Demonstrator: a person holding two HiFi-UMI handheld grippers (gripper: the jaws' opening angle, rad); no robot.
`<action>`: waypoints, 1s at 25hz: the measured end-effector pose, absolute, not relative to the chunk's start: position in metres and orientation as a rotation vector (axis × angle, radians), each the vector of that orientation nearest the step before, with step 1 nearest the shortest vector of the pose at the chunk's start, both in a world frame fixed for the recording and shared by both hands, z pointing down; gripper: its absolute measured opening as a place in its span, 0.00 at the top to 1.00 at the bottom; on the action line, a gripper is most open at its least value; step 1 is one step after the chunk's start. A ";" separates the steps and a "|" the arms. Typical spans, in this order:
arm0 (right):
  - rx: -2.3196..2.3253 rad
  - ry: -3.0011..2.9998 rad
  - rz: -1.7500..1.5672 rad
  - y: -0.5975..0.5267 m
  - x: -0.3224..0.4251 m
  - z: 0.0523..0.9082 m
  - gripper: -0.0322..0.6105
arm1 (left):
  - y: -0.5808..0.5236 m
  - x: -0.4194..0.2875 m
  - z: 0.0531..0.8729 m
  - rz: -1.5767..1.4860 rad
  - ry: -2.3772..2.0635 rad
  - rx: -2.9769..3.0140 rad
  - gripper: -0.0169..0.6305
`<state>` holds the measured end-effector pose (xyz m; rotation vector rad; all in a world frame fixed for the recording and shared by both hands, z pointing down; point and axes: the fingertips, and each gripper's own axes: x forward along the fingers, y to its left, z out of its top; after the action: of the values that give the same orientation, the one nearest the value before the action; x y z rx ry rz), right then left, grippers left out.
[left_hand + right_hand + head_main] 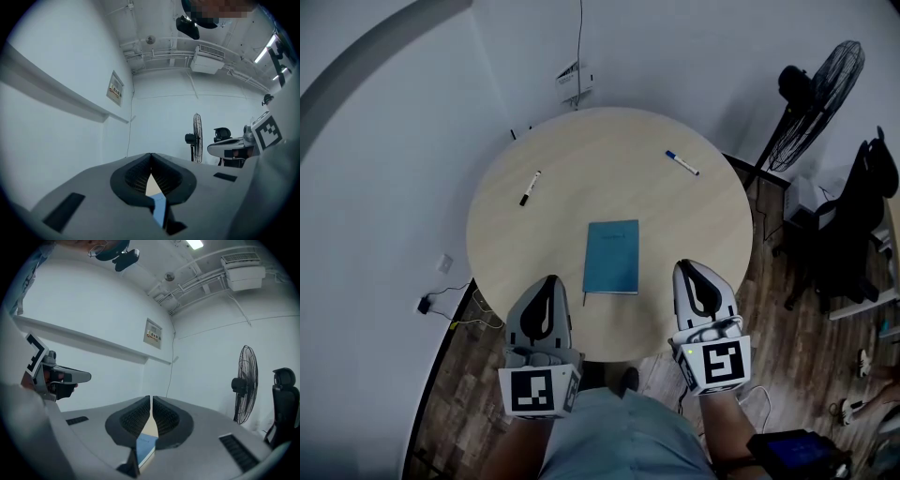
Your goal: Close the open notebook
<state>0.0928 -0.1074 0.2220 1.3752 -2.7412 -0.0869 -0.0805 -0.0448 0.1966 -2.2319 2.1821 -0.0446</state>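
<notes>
Jaws of left gripper [551, 281] and right gripper [684, 269] are clenched empty, masking most of the notebook [611, 256] in gripper views.

The notebook [611, 256] lay on the table [600, 150], toward its near edge. A marker [530, 187] lay to its far left and a pen [682, 163] to its far right, both well apart from it. The left gripper [551, 281] and right gripper [685, 267] flanked the notebook's near end. A fan [820, 94] and a chair [853, 225] stood right of the table.
</notes>
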 end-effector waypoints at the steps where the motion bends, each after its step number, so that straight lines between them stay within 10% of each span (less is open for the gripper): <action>1: 1.374 -2.740 -0.088 -0.106 0.093 0.222 0.87 | -0.044 -0.079 0.196 -0.044 2.177 -2.233 0.95; 25: 1.403 -2.715 -0.090 -0.105 0.107 0.221 0.88 | -0.048 -0.061 0.197 -0.070 2.145 -2.247 0.95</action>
<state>0.1073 -0.1055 0.2205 1.4028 -2.7147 -0.0902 -0.0613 -0.0481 0.1966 -2.2469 2.1449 -0.0700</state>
